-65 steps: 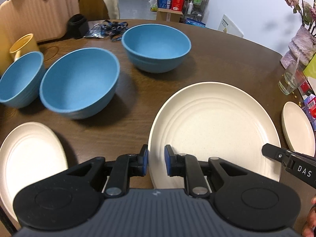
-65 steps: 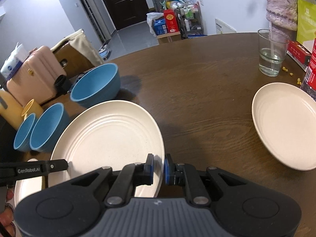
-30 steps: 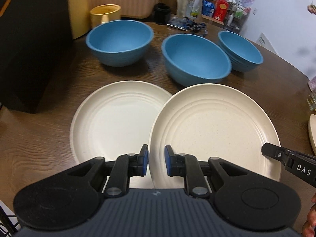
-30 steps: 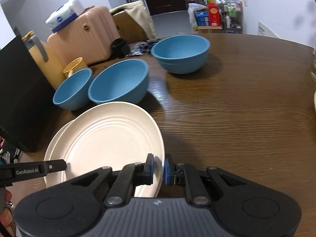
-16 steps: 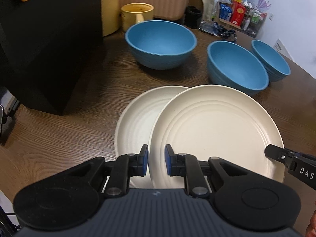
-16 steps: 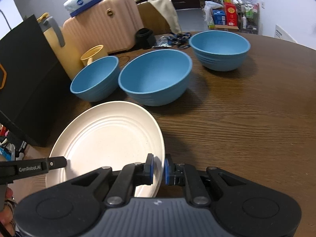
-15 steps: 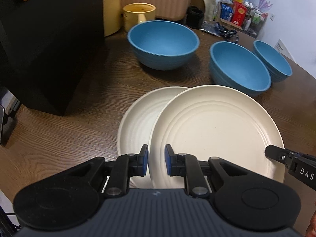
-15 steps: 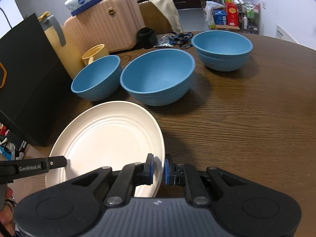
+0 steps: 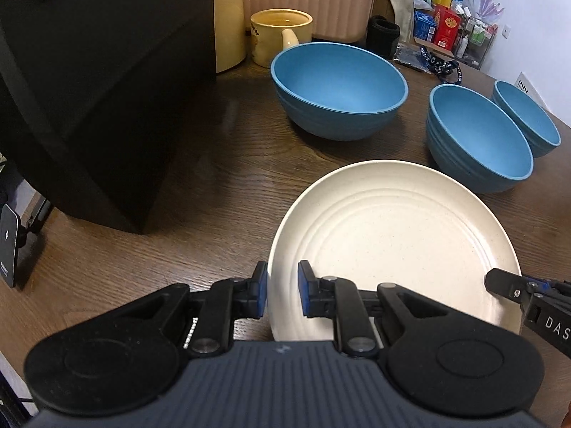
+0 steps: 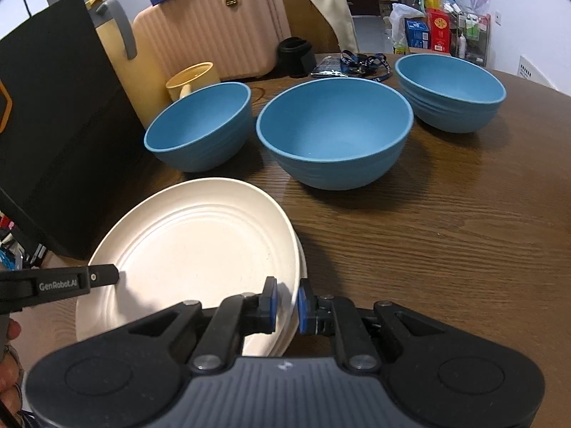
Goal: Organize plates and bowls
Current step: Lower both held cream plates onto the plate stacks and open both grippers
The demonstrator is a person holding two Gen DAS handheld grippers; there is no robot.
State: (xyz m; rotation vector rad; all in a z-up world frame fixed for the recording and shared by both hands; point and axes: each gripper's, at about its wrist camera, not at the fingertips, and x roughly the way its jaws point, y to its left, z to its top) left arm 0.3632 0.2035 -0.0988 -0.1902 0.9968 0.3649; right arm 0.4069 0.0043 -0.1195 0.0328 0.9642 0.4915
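Holding item: cream plate, pinched at opposite rim edges by the left gripper and right gripper, jaws of both closed on the rim. Location: near-left desk, seated on a second plate whose edge shows beneath at right. Orientation: round, no long axis; face up, roughly level. Neighbours: three blue bowls just beyond. Hazards, judged: uneven release could skew the stack; a forward push might knock the nearest bowl.
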